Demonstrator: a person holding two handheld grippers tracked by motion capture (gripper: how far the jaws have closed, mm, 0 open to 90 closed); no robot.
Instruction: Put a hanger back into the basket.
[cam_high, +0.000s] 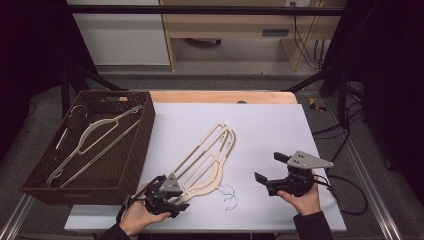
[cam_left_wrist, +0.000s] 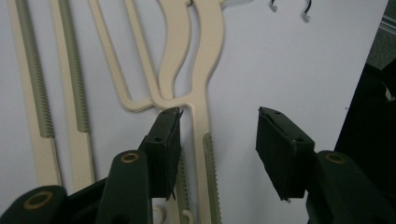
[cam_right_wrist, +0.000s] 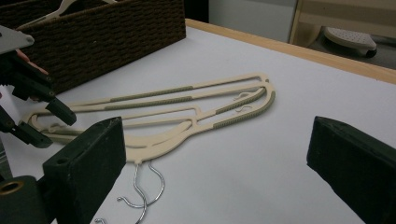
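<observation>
Two cream plastic hangers lie stacked on the white board, their metal hooks pointing to the near edge. My left gripper sits low at their near left end. In the left gripper view its jaws stand apart with one hanger arm between them; the left pad is at the arm's edge and the right pad is well clear. My right gripper hovers to the right of the hangers, wide open with nothing between its jaws. The right gripper view looks across the hangers to my left gripper.
A dark woven basket stands on the left with another cream hanger inside; it also appears as the basket behind the left hand. The wooden table edge runs along the back. Cables trail off the right side.
</observation>
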